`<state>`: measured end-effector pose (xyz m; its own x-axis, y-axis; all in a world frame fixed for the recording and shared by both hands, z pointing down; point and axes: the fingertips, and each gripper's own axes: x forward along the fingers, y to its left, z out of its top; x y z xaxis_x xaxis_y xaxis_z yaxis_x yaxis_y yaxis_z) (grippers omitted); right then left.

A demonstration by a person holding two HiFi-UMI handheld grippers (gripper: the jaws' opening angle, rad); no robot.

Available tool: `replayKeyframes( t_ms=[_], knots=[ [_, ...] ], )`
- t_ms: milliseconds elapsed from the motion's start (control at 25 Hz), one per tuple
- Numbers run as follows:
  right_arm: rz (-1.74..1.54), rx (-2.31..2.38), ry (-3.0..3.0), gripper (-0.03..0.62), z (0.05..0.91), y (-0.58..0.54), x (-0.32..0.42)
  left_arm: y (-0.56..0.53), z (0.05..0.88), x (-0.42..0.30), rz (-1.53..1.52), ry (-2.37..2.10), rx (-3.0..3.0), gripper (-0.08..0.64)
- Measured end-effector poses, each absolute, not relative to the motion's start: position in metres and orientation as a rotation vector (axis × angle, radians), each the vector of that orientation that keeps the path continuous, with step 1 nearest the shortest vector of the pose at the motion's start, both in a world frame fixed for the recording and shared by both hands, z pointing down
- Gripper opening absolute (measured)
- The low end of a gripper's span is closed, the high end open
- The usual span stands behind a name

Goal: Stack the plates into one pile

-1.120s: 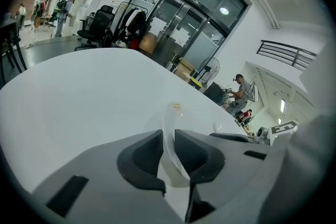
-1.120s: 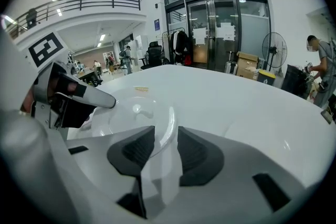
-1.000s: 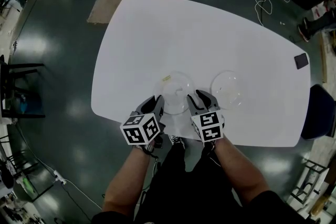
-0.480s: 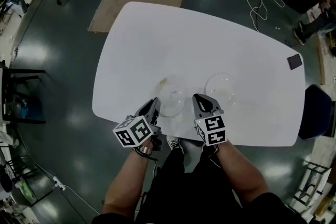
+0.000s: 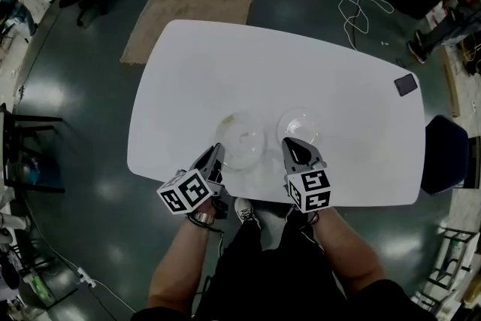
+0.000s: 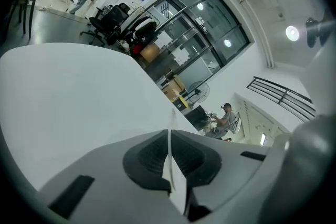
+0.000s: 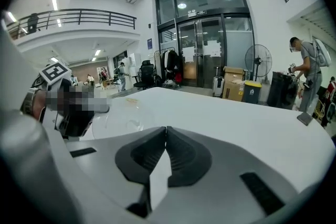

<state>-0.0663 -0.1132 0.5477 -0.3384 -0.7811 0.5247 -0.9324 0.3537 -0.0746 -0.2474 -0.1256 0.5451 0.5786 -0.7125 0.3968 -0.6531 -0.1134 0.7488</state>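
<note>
At the near edge of the white rounded table (image 5: pixel 225 64), the left gripper (image 5: pixel 214 153) has its jaws closed on a thin transparent edge that stands up from the seam between them, which looks like the left rim of the clear round glass-like plate (image 5: pixel 242 137) lying just beyond its tips. That plate carries a small yellowish mark near its far rim. Whether it is lifted off the tabletop cannot be told. Just beside it on the right, the two rims nearly touching, sits the second clear round plate (image 5: pixel 298 124). The right gripper (image 5: pixel 292 146) has its tips at that plate's near edge, jaws pressed together with nothing visible between them. Well apart, near the table's far right edge, lies a small dark flat rectangle (image 5: pixel 406 84).
</note>
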Motion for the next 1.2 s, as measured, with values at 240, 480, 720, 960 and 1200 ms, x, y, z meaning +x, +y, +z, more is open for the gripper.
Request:
replayKeyframes(
  t_ms=[240, 480, 720, 960, 1200],
  knots=[
    [0.515, 1.576, -2.192, 0.018, 0.536, -0.099, -0.023, -0.123, 0.534, -0.21, -0.063, -1.071, 1.853, 0.026],
    [0.545, 1.645, -2.161, 0.018, 0.532, -0.09, 0.025, -0.12, 0.532, -0.166, -0.037, -1.033, 1.868, 0.026],
    [0.585, 1.685, -2.137, 0.018, 0.535, -0.081, 0.063, -0.117, 0.537, -0.131, -0.008, -1.01, 1.86, 0.026],
    [0.614, 1.7, -2.134, 0.018, 0.538, -0.078, 0.09, -0.117, 0.544, -0.102, 0.02, -1.004, 1.856, 0.026],
    [0.645, 1.7, -2.142, 0.018, 0.539, -0.082, 0.106, -0.121, 0.551, -0.08, 0.045, -1.004, 1.835, 0.026]
  ],
)
